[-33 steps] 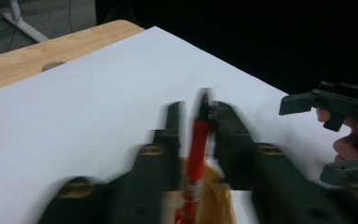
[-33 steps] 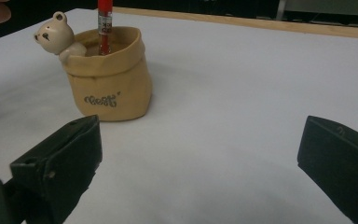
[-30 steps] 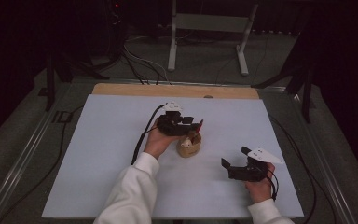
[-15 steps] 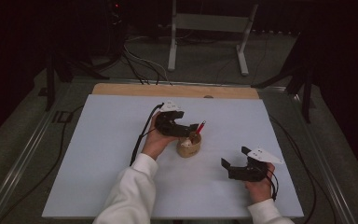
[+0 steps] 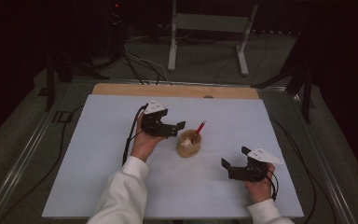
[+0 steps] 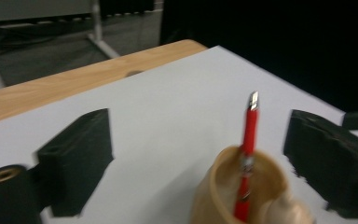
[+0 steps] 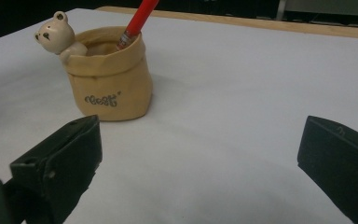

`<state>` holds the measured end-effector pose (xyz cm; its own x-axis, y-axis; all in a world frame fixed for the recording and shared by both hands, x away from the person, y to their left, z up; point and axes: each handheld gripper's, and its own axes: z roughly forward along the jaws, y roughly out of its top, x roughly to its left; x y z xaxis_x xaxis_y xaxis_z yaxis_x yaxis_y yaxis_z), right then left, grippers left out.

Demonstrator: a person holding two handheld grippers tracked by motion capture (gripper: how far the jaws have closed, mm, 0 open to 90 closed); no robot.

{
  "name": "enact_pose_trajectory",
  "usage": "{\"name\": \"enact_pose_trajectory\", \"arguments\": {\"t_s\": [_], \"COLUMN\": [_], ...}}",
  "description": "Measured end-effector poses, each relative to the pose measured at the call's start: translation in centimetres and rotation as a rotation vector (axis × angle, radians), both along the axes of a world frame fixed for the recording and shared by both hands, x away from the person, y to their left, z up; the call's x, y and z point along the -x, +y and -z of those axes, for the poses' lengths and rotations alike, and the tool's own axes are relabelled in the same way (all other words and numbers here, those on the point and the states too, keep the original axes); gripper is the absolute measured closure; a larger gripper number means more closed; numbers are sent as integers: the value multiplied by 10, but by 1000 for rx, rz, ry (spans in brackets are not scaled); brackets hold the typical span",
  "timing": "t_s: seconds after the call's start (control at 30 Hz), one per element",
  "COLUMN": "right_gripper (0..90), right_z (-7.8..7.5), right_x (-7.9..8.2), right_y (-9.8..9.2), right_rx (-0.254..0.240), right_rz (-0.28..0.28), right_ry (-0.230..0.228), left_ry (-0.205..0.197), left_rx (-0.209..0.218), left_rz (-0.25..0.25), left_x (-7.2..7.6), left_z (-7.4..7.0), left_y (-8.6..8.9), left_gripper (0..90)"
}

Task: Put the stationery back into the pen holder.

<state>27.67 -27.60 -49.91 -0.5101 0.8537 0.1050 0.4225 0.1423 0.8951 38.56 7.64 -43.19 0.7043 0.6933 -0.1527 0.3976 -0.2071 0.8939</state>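
From my seat at the controls I see the left gripper (image 5: 179, 128) sitting just at nine o'clock of the tan pot (image 5: 189, 145), its jaws spread wide with nothing between the pads; they have just been opening, and the red pen (image 5: 199, 128) now stands free in the pot, leaning toward one o'clock with its metal tip uppermost. In the left gripper view the pen (image 6: 248, 140) rises out of the pot's mouth (image 6: 247, 191) between my two black jaws, touching neither. The pot stands near the middle of the white table (image 5: 98, 163), with a small bear figure (image 5: 185, 143) peering over its rim. In the right gripper view the pot (image 7: 108, 77) is at eleven o'clock, upright, lettering on its front, the bear (image 7: 55, 35) on its left edge. The right gripper (image 5: 235, 161) rests at about four o'clock of the pot, well apart from it, jaws wide and holding nothing, its pads over bare table.
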Motion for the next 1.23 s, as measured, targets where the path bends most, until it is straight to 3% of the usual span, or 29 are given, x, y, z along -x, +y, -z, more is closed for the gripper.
{"name": "enact_pose_trajectory", "arguments": {"t_s": [0.23, 0.4, 0.77, 1.0, 1.23], "right_gripper": [0, 0, 0, 0, 0], "right_z": [-2, -3, -6, -7, -8], "right_x": [3, 4, 10, 13, 15], "right_y": [1, 1, -2, -6, -6], "right_rx": [-10, -16, -25, -32, -20], "right_rz": [-2, -3, 5, 16, 20], "right_ry": [-11, -20, -45, -51, -59], "left_ry": [-71, -97, -95, -110, -111], "left_rx": [-65, -94, -37, -33, -38], "left_rz": [-86, -146, -279, -328, -378], "left_x": [28, 55, 110, 130, 137], "left_z": [2, 11, 41, 49, 52], "left_y": [41, 75, 141, 167, 180], "left_gripper": [18, 14, 14, 13, 4]}}
